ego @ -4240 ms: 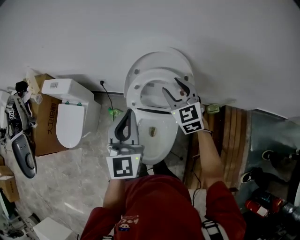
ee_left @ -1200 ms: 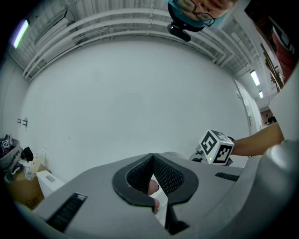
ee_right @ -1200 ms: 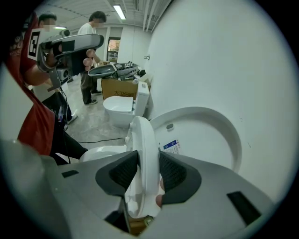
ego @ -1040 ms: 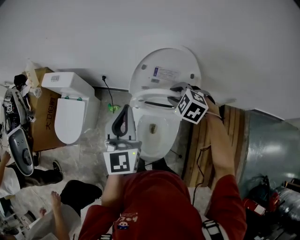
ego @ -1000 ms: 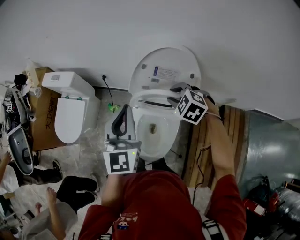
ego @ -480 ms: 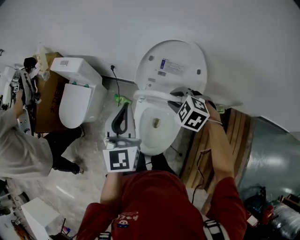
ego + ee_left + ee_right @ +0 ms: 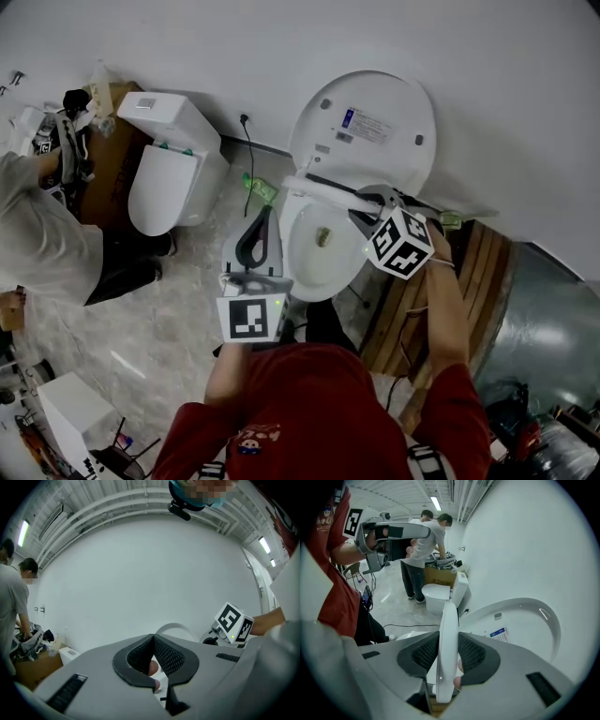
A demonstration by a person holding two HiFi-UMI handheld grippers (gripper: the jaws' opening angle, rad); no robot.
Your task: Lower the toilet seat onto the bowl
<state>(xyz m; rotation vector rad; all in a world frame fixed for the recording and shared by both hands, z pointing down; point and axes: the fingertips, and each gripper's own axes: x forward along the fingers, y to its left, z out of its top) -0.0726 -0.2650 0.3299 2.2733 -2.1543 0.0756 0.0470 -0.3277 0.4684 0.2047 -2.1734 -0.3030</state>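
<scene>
Right gripper (image 7: 447,654) pinches the toilet seat (image 7: 323,190), held tilted above the open bowl (image 7: 314,261); the lid (image 7: 375,122) stands upright against the white wall (image 7: 281,47). Left gripper (image 7: 152,660), jaws pressed together and empty, hangs beside the bowl over the tiled floor (image 7: 169,323).

Bowl: the white ceramic toilet bowl (image 7: 314,255) stands on the floor right before me, its back to the wall.
Lid: the white oval plastic lid (image 7: 375,122) stands up behind the bowl, against the wall.
Seat: the white plastic toilet seat (image 7: 323,190) is tilted between lid and bowl.
Right claw (image 7: 367,206): at the bowl's right rear, clamped on the seat's rim.
Left claw (image 7: 262,220): left of the bowl, jaws together.
Second toilet: a white boxy toilet (image 7: 173,169) stands well left, by the same wall.
Box: a brown cardboard box (image 7: 103,155) is left of it.
Planks: brown wooden planks (image 7: 469,272) lie right of the bowl.
</scene>
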